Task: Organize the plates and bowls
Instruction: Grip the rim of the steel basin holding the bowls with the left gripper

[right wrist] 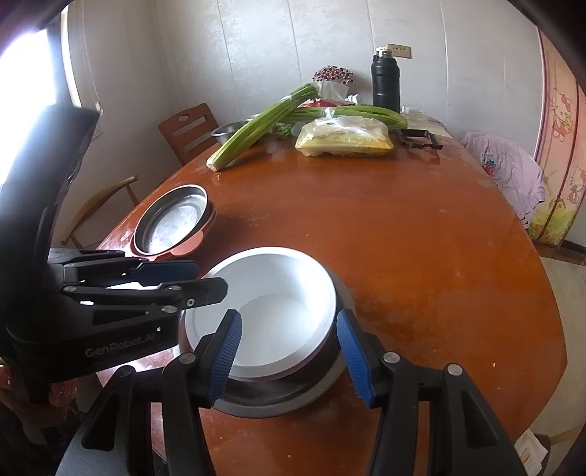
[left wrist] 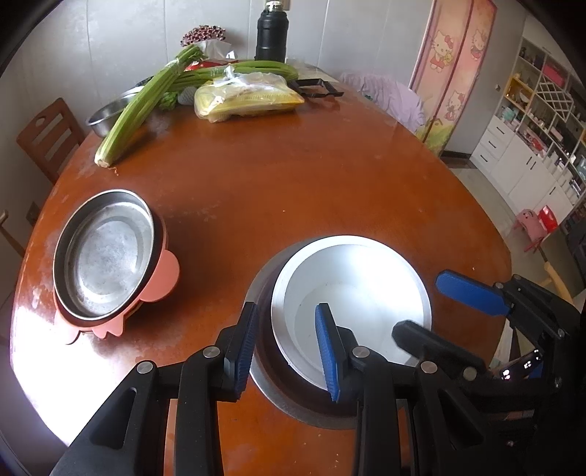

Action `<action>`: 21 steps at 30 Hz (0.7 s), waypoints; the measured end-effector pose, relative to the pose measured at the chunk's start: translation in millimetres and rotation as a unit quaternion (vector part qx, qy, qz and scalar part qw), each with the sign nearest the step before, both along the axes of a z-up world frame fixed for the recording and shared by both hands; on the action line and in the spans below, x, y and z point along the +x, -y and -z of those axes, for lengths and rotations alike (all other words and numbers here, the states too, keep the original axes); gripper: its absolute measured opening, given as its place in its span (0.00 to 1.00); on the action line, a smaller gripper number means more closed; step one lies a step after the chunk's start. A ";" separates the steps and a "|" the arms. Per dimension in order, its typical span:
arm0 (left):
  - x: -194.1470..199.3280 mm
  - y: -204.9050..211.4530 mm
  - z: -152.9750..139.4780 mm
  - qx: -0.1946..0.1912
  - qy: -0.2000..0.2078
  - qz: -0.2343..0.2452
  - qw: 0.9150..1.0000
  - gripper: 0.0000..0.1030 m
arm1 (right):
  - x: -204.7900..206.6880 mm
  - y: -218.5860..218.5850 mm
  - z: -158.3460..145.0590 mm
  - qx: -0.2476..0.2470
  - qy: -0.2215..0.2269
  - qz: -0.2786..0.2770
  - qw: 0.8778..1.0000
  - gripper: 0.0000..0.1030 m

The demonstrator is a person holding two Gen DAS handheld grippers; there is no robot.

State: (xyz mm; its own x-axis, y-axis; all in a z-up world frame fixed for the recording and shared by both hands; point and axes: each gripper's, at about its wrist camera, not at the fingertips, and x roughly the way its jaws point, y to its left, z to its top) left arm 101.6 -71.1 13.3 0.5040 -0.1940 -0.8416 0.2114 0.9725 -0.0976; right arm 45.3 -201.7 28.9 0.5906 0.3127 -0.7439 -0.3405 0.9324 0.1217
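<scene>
A white bowl [left wrist: 351, 304] sits nested in a larger grey metal bowl [left wrist: 293, 402] near the table's front edge; both also show in the right wrist view, the white bowl [right wrist: 271, 315] inside the grey bowl [right wrist: 278, 399]. My left gripper [left wrist: 289, 351] is open, its fingers straddling the white bowl's left rim. My right gripper [right wrist: 289, 355] is open around the bowls' near side. A steel plate [left wrist: 106, 252] rests on a pink plate [left wrist: 161, 278] to the left.
The brown oval table [left wrist: 311, 175] holds celery [left wrist: 146, 99], a bagged yellow package [left wrist: 249, 97], a small steel bowl [left wrist: 106, 117] and a black flask [left wrist: 271, 34] at the far end. A wooden chair [left wrist: 47, 135] stands at left.
</scene>
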 end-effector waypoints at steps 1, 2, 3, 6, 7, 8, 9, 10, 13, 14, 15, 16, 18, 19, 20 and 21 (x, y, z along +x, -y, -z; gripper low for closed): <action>-0.7 -0.6 -0.7 0.001 0.001 -0.001 1.000 0.32 | 0.0 1.6 -1.0 0.001 0.002 0.002 1.000 0.53; -1.1 -1.3 -1.6 0.002 0.003 -0.002 1.000 0.32 | -0.2 3.1 -1.7 0.003 0.002 0.005 1.000 0.53; -2.0 -1.9 -2.4 0.001 0.004 -0.003 1.000 0.32 | -0.7 3.7 -2.2 0.004 0.003 0.006 1.000 0.53; -5.7 -5.3 -6.9 -0.002 0.009 -0.005 1.000 0.35 | -1.3 7.1 -4.7 0.008 0.006 0.012 1.000 0.53; -6.6 -7.1 -9.5 -0.004 0.012 -0.007 1.000 0.36 | -1.4 8.6 -6.1 0.011 0.007 0.014 1.000 0.53; -7.6 -9.3 -11.9 -0.008 0.015 -0.009 1.000 0.40 | -1.4 9.7 -7.5 0.013 0.008 0.015 1.000 0.53; -8.9 -12.3 -14.9 -0.012 0.020 -0.011 1.000 0.44 | -1.3 10.4 -8.5 0.014 0.009 0.018 1.000 0.53; -8.9 -15.9 -17.2 -0.016 0.024 -0.016 0.999 0.46 | -1.1 11.8 -9.5 0.016 0.010 0.020 1.000 0.55; -8.2 -23.7 -18.2 -0.031 0.024 -0.023 0.999 0.49 | 0.1 15.5 -10.0 0.023 0.009 0.028 0.999 0.59; -6.5 -25.5 -16.5 -0.035 0.020 -0.026 0.999 0.50 | 1.3 16.8 -8.8 0.025 0.006 0.030 0.999 0.59; -4.5 -26.6 -13.4 -0.039 0.014 -0.027 0.999 0.50 | 2.9 17.3 -6.6 0.026 0.000 0.032 0.999 0.59; -2.0 -27.1 -9.1 -0.041 0.006 -0.028 0.999 0.50 | 4.6 17.3 -4.1 0.026 -0.006 0.034 0.999 0.59; 3.7 -28.0 1.1 -0.050 -0.012 -0.032 0.998 0.50 | 9.4 16.7 1.4 0.027 -0.020 0.034 0.999 0.59; 6.1 -28.5 5.3 -0.055 -0.018 -0.034 0.998 0.50 | 9.9 16.6 3.8 0.029 -0.025 0.034 0.999 0.59; 8.2 -29.6 9.6 -0.059 -0.025 -0.036 0.997 0.50 | 11.6 16.0 7.1 0.032 -0.032 0.032 0.998 0.59; 10.2 -30.1 12.8 -0.063 -0.029 -0.039 0.997 0.50 | 13.4 15.3 10.3 0.034 -0.039 0.031 0.998 0.59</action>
State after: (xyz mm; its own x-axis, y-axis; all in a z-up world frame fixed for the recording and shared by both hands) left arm 111.8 -41.0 0.5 0.4729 -0.2612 -0.8415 0.1252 0.9653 -0.2293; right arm 58.7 -216.9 18.6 0.5516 0.3279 -0.7669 -0.2684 0.9404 0.2090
